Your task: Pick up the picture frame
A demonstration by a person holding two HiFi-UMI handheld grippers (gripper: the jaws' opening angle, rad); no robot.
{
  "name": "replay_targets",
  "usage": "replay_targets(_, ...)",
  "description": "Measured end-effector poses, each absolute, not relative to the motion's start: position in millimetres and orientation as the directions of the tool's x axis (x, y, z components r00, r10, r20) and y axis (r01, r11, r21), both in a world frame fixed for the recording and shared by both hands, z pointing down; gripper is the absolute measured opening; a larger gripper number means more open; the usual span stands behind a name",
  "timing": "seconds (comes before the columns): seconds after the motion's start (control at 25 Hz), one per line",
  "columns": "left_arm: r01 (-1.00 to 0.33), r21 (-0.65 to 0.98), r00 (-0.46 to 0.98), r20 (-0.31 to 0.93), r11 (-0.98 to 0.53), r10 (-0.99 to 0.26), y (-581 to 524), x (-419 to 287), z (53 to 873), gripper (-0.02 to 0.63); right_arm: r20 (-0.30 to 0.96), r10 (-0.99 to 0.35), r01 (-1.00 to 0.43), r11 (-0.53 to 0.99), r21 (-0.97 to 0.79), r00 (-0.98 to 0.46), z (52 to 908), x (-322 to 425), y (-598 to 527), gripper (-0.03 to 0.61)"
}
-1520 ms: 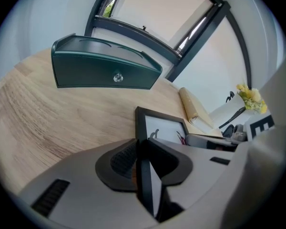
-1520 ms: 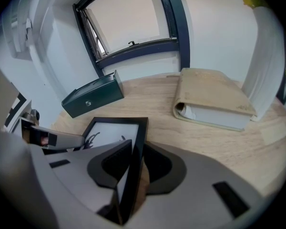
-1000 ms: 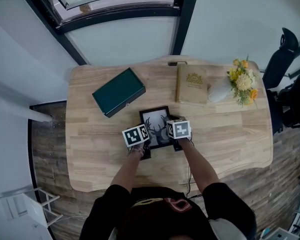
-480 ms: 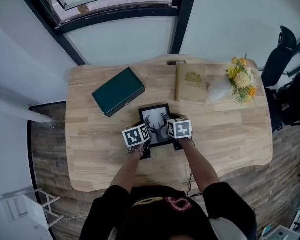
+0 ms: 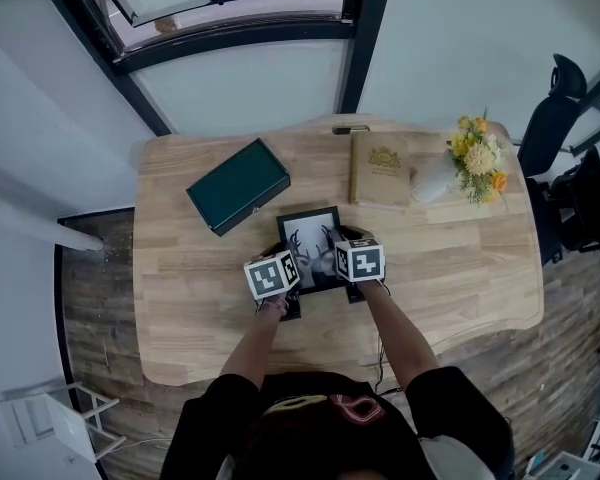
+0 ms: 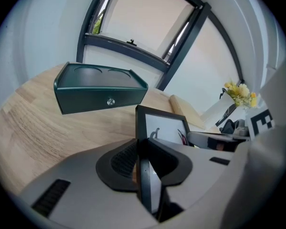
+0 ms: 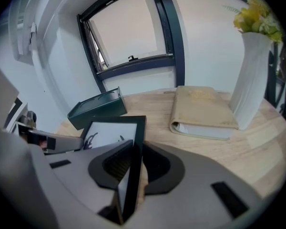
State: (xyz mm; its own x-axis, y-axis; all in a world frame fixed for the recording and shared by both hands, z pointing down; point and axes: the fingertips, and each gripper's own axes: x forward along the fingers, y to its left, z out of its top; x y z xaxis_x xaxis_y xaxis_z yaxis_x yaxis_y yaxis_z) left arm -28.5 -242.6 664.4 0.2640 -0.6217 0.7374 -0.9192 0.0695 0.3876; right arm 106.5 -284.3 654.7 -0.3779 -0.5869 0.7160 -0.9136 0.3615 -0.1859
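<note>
**Holding the picture frame by both side edges**

You have the picture frame [image 5: 313, 240] clamped from two sides, near the middle of the desk [image 5: 450, 268] and straight in front of you. The left hand-held gripper [image 6: 144, 163] has its jaws closed on the frame's left edge, and the dark rail stands on end between the pads. The right hand-held gripper [image 7: 131, 171] grips the right edge the same way. Both grips sit toward the end of the frame nearest you.

The frame's long axis runs away from you, so most of its length reaches out past the jaws toward the window. That is the relation the lift depends on. The far end is unsupported, and I judge it will sag or scrape the desk unless you raise both hands together and keep them level. Neither hand is nearer than the other; they sit side by side. From these views you cannot tell whether the far edge is clear of the wood.

A green box [image 5: 238, 184] lies beyond the frame on the left, a tan book [image 5: 382, 167] lies beyond it on the right, and a vase of flowers [image 5: 470, 163] stands past the book. All three are apart from the frame.
</note>
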Motion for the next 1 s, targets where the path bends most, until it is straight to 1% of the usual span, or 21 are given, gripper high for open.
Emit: replay_targets(1.0, -0.918, 0.396, 0.284, 0.627, -0.017, -0.725, -216.6, -44.0, 599.3, 0.080, 0.612, -0.696, -0.914, 0.387, -0.123, -0.376, 582.5, 91.7, -254.0, 0.072)
